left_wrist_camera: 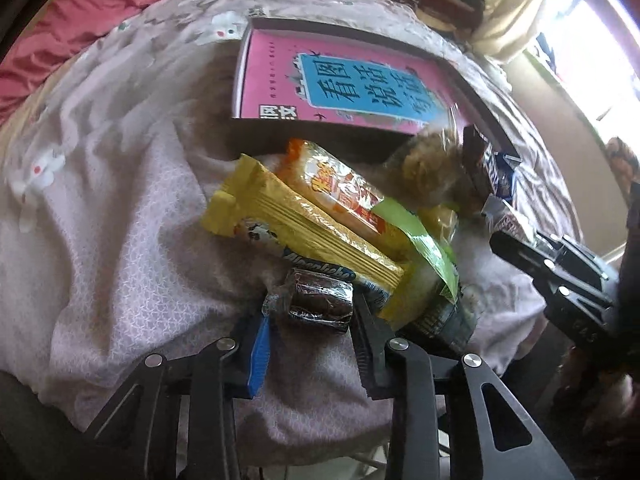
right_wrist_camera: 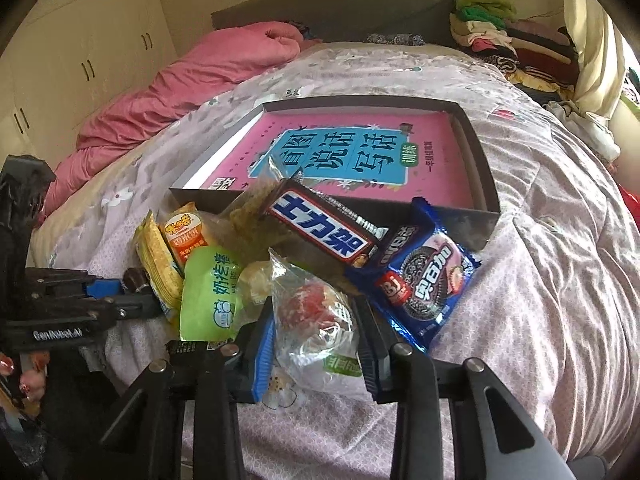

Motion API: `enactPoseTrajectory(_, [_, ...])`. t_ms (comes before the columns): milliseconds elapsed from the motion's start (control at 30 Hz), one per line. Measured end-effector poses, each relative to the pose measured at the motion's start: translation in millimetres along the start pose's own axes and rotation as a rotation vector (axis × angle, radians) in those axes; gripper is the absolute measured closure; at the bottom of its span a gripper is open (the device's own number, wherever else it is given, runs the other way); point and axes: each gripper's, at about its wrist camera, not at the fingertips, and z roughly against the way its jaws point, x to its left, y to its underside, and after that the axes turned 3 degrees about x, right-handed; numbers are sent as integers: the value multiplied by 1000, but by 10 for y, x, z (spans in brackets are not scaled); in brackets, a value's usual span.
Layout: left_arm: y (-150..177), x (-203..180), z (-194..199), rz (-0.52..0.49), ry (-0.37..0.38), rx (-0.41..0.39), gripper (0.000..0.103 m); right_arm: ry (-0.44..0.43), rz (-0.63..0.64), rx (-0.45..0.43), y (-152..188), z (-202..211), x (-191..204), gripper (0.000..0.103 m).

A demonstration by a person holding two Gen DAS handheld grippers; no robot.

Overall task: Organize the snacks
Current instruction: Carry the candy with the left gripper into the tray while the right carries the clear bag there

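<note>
My left gripper [left_wrist_camera: 310, 312] is clamped on a small dark foil candy [left_wrist_camera: 320, 300] at the near-left edge of the snack pile [right_wrist_camera: 288, 264]. My right gripper [right_wrist_camera: 316, 344] is pinched on a clear bag w/ a red snack [right_wrist_camera: 316, 320], near-centre. The pile sits on the bedsheet [right_wrist_camera: 540, 280], just near of the box [right_wrist_camera: 486, 184] w/ a pink book [right_wrist_camera: 360, 152] inside.

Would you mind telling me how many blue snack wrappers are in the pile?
2: the Oreo pack at the pile's right edge, and a second blue pack partly tucked beneath the Snickers bar. More may be buried.
</note>
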Motion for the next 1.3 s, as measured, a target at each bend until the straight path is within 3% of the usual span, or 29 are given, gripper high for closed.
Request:
enactPoseTrajectory(300, [-24,294,236,95,-18,-54,67,3,-6,-17,-11,64,-10,67])
enactPoseTrajectory(600, [-205,378,437,113,-17,-121,67,3,-24,-93,-110,285,-13,67])
enactPoseTrajectory(933, [-506,212,437,88,6,-156,67,61,-59,-181,-408,440,-152,67])
enactPoseTrajectory(1300, [-860,4,293,66,17,-176,67,89,-107,-201,-660,349,-392,67])
